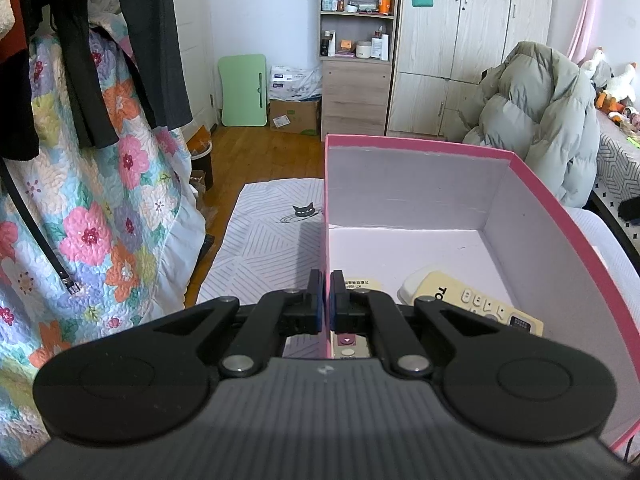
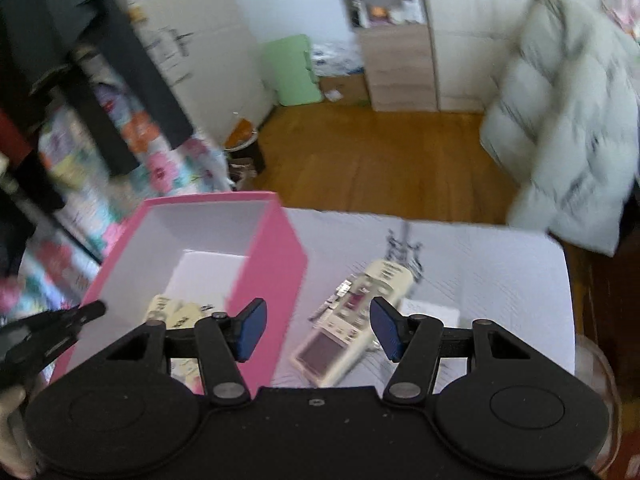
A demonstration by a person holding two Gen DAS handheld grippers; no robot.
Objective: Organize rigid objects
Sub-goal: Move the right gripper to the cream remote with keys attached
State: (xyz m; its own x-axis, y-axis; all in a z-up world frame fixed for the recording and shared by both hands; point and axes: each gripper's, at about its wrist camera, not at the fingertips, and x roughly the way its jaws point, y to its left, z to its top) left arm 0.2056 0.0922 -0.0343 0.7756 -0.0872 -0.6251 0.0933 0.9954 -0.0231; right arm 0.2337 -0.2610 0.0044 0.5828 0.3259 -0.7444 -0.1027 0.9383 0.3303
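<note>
Cream remote lies dead ahead of the right gripper, jaws wide, empty.
Long axis runs away rightward; left gripper (clamped on box wall) is farther.

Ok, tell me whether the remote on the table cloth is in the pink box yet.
Out: the remote control lies on the cloth beside the pink box.

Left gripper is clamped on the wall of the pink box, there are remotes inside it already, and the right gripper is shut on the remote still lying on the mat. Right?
Not quite. In the right wrist view the right gripper is open, its fingers spread above the remote on the mat, not shut on it. The rest holds: the left gripper clamps the pink box wall, with remotes inside.
</note>
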